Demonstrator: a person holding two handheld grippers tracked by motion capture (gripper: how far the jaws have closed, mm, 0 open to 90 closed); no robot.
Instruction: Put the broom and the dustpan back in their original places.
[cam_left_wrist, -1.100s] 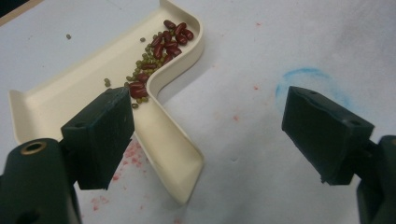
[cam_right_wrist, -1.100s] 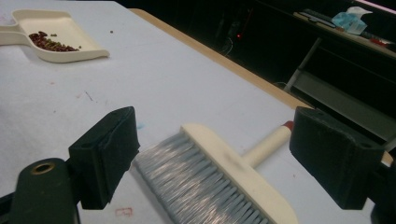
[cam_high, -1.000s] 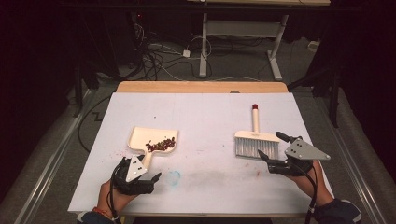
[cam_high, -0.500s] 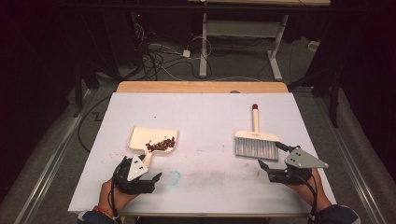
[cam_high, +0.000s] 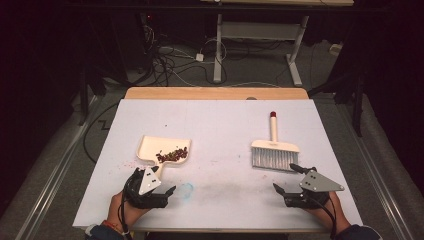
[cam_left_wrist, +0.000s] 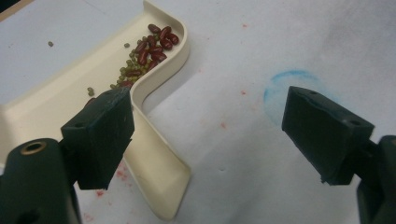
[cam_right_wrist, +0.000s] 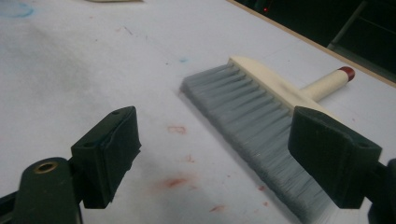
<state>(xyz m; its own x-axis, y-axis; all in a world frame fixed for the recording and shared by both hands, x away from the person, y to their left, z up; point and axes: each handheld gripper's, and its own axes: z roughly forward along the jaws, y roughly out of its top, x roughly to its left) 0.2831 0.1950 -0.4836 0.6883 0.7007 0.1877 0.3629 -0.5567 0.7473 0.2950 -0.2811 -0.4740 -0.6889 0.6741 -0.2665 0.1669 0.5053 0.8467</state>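
A cream dustpan (cam_high: 162, 150) lies on the white table, holding red beans and small green beans (cam_left_wrist: 147, 49). Its handle (cam_left_wrist: 161, 179) points toward my left gripper (cam_high: 157, 186), which stands open just short of it; in the left gripper view (cam_left_wrist: 208, 126) the handle end lies beside the left jaw. A cream hand brush (cam_high: 274, 150) with grey bristles (cam_right_wrist: 261, 128) and a red-tipped handle lies at the right. My right gripper (cam_high: 290, 181) is open, just in front of the bristles, holding nothing (cam_right_wrist: 215, 154).
A blue smudge (cam_high: 186, 190) marks the white table cover (cam_high: 220, 130) between the grippers. Red stains dot the surface near the brush. The table's wooden far edge (cam_high: 215, 93) borders a dark floor with cables and a desk frame.
My right gripper has drawn back from the brush toward the near edge and lowered. The left gripper, dustpan and brush have stayed put.
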